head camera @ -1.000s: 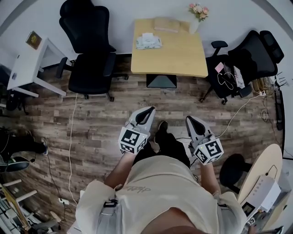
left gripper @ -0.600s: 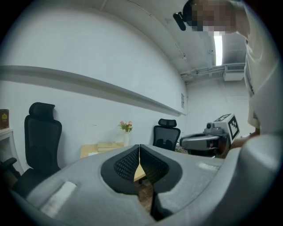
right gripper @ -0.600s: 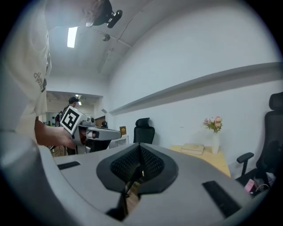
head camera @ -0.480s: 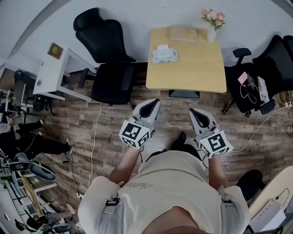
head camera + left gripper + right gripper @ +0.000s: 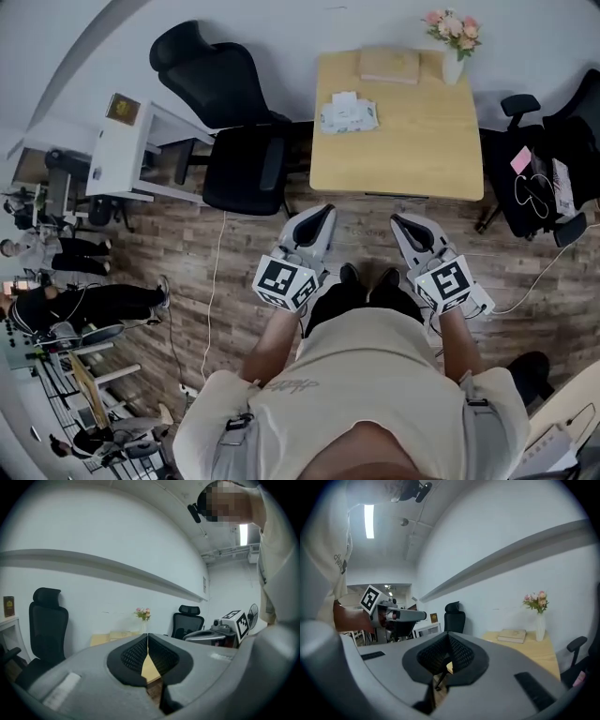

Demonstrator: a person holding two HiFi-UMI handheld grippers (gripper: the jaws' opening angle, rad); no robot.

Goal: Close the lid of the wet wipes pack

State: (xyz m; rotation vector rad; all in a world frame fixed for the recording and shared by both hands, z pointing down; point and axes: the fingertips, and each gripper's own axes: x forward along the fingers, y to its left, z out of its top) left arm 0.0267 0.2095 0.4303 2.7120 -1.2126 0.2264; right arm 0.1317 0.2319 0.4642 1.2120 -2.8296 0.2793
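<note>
Stepped closer since a second ago — the smooth pale-wood table point(image 5: 403, 150) looks nearer, though not within reach. So my left tongs point(image 5: 324, 212) and right tongs point(image 5: 397, 221) just ride low, ribbed black pads point(image 5: 133, 654) pressed together on nothing. The soft wet wipes pack point(image 5: 348, 116) lies near the table's back-left corner, white lid point(image 5: 344, 97) seemingly up.

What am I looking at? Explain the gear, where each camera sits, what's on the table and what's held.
A person stands holding two handheld tools: the left gripper and the right gripper. The top-down picture comes from a camera on the person's head. The other two come from cameras riding on each gripper, looking along its jaws. Ahead, the table carries a wipes pack, a book and a vase of flowers. Both grippers' jaws are together and hold nothing.
</note>
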